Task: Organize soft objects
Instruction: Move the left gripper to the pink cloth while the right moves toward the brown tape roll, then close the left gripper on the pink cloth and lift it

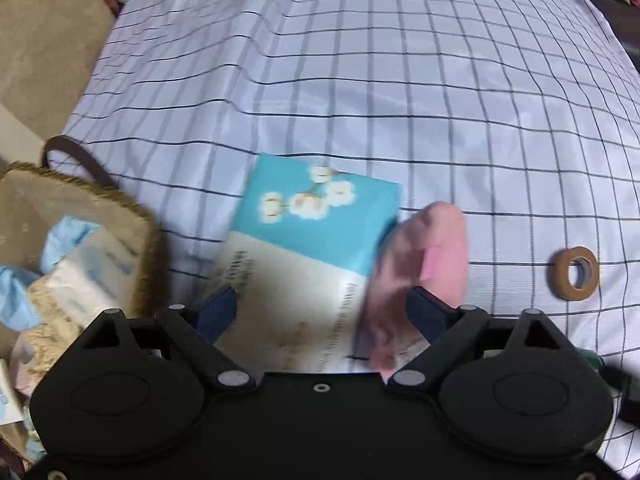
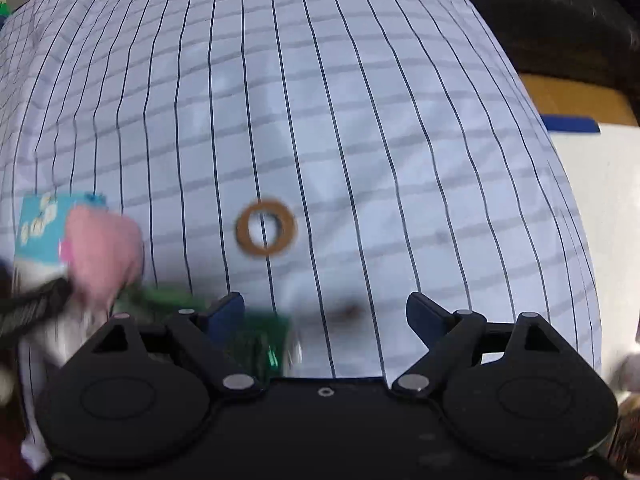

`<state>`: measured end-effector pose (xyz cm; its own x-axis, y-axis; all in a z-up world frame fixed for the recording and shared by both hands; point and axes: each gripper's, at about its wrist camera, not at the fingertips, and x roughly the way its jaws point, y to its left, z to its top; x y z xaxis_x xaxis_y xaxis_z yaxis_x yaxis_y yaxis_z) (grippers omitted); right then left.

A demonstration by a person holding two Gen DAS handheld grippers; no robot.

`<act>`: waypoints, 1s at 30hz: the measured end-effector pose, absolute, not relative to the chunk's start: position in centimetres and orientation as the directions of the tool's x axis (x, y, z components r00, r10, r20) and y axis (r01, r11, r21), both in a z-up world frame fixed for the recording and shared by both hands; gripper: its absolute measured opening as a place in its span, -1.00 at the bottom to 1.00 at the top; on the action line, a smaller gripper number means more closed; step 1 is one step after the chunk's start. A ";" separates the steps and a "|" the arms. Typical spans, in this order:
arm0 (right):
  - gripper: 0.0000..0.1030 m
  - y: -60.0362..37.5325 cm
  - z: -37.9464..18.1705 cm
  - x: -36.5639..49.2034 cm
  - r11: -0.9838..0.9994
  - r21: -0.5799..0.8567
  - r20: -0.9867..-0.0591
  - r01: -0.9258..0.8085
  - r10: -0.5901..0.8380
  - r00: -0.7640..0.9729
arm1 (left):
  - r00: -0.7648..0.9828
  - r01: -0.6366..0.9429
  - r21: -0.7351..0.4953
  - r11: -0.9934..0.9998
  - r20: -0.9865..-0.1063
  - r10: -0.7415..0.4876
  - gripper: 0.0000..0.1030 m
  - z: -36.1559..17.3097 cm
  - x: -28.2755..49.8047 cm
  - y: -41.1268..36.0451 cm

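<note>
Tissue pack (image 1: pixel 316 240) flat on checked sheet (image 1: pixel 400 80), pink cloth (image 1: pixel 424 264) overlapping its edge, beside basket (image 1: pixel 132 216). Left gripper (image 1: pixel 326 308) and right gripper (image 2: pixel 326 316) spread wide, empty. Risk: pinching pack with cloth; snagging sheet.

blurred: green object (image 2: pixel 256 328) by right gripper | print on tissue pack (image 1: pixel 304 248) unreadable | basket (image 1: pixel 80 216) cut off

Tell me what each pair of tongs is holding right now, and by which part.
Nothing is held. The left tongs stand open over the tissue pack and pink cloth; the right tongs stand open above the bedsheet.
</note>
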<state>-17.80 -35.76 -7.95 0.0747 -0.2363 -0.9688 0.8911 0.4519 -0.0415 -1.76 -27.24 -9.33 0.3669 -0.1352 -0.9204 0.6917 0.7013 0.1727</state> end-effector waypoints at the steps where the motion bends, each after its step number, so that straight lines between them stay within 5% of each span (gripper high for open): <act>1: 0.71 -35.1 -7.9 -18.4 0.460 -0.044 -0.971 0.887 -0.229 0.071 | 0.371 0.691 0.176 0.701 -0.919 -0.135 0.73 -9.5 -2.0 -27.6; 8: 0.72 -30.6 -8.0 -21.0 0.529 0.004 -0.984 0.849 -0.150 0.098 | 0.314 0.746 0.100 0.659 -0.925 -0.214 0.75 -9.8 -3.0 -30.1; 22: 0.73 -27.5 -9.5 -18.2 0.669 0.010 -0.989 0.743 -0.102 0.105 | 0.351 0.829 0.188 0.527 -0.909 -0.227 0.79 -12.0 -6.8 -34.3; 30: 0.74 -27.3 -9.7 -17.3 0.683 -0.002 -0.992 0.730 -0.096 0.087 | 0.225 0.843 0.040 0.537 -0.932 -0.284 0.79 -11.4 -6.9 -33.8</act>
